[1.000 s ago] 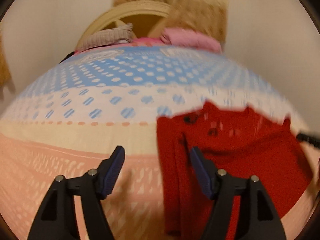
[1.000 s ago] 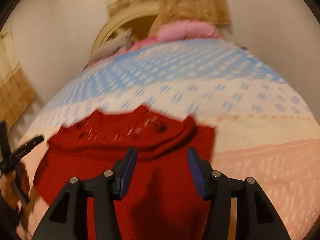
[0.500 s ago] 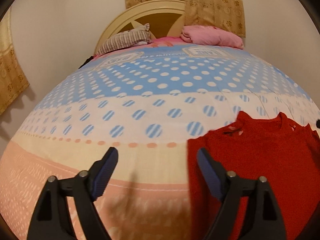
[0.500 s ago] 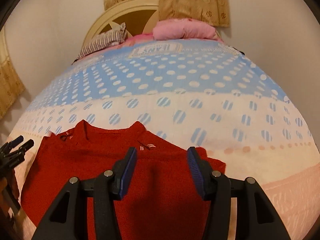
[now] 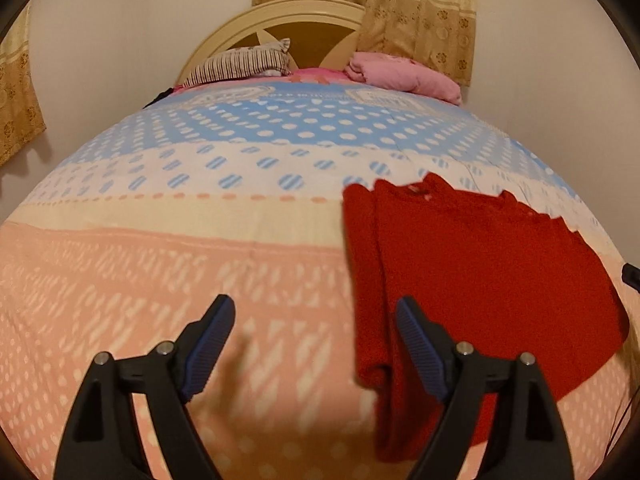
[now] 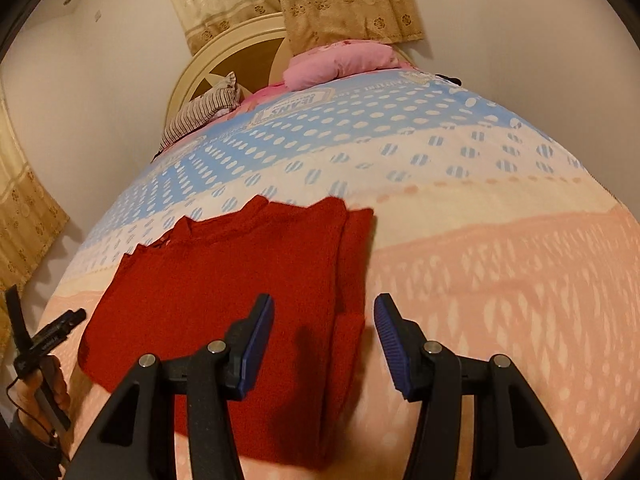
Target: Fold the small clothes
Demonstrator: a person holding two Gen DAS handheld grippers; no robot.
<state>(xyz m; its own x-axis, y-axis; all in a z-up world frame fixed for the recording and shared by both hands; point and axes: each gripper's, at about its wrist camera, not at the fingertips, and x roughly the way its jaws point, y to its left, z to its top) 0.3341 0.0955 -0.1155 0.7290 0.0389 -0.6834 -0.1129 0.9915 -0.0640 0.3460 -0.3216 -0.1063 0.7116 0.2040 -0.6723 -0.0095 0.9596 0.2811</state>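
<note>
Red knit top [image 5: 480, 272] lies flat on the patterned bedspread [image 5: 200, 264], one sleeve side now folded in along its left edge. A second ago the left gripper [image 5: 316, 340] had that edge right at its right finger; now its jaws have spread wide and hold nothing, with the fold just ahead and right of the tips. Right gripper [image 6: 324, 336] hangs half-spread and empty, the garment's right edge directly ahead of it. Judgement: first side fold is done and released; opposite side comes next, likely right gripper's job.
</note>
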